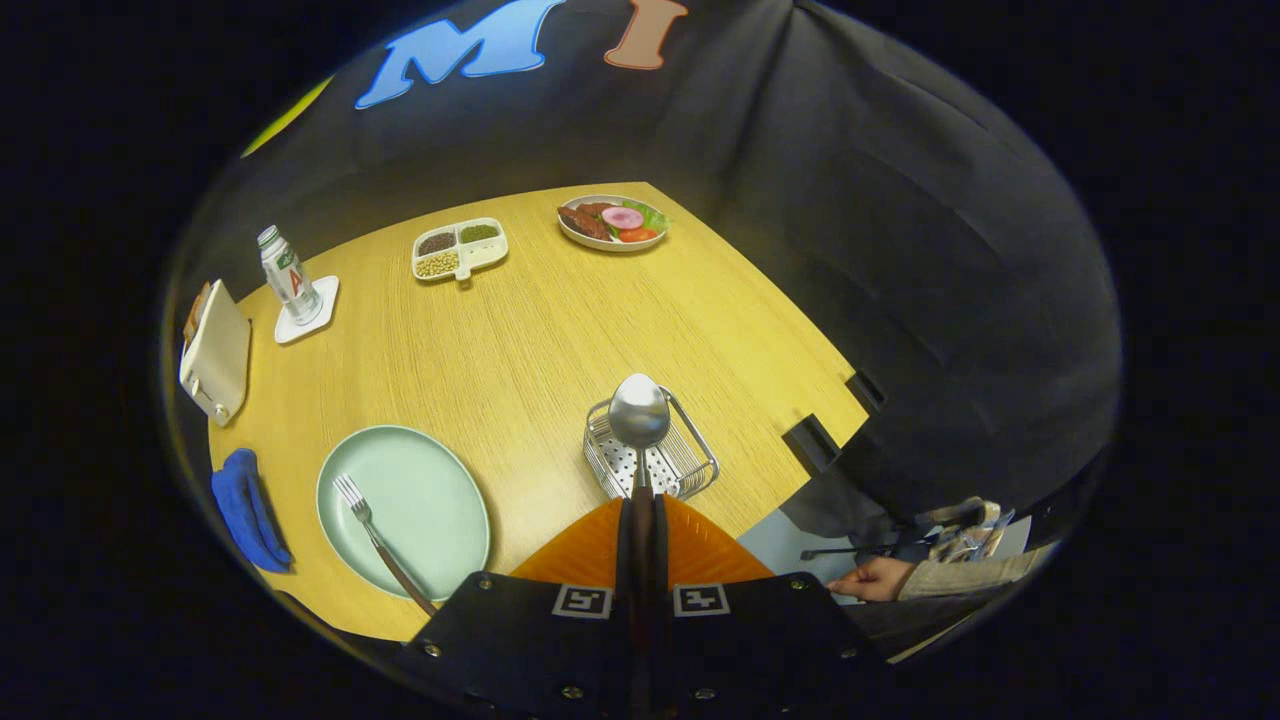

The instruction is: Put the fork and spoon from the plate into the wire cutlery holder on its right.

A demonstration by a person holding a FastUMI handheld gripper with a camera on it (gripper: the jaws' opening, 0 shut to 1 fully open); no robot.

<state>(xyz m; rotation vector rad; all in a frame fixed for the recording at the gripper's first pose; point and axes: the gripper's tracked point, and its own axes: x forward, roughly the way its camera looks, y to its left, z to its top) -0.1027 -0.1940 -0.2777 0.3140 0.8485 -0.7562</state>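
Wooden table (560, 330) in a booth with black cloth walls. Spoon (639, 415) is clamped between the two fingers of the gripper (641, 520); both fingers are closed tight on its dark handle, and the bowl sticks out ahead of them. The bowl appears over the wire cutlery holder (652, 448), which sits on the table just ahead of the fingers; cannot tell whether the spoon touches the wire. Holder has a perforated base and wire sides.

Left of the holder, near side of the table: pale green plate (420, 480) with the fork (375, 535) lying on it, tines toward the far side, dark handle running over the plate's near rim. Fork and spoon are well apart.

Left of the plate, at the table's left edge: folded blue cloth (246, 510). Farther back along that edge: white toaster (215, 358). Beyond the toaster, a plastic bottle (288, 275) stands upright on a white coaster (308, 312).

Far side of the table: white divided tray (459, 249) with three compartments of beans or grains, and to its right a dish of food (612, 222) with meat slices, onion, tomato and a green leaf.

Off the table, near right: a person's hand (872, 578) with a light sleeve.
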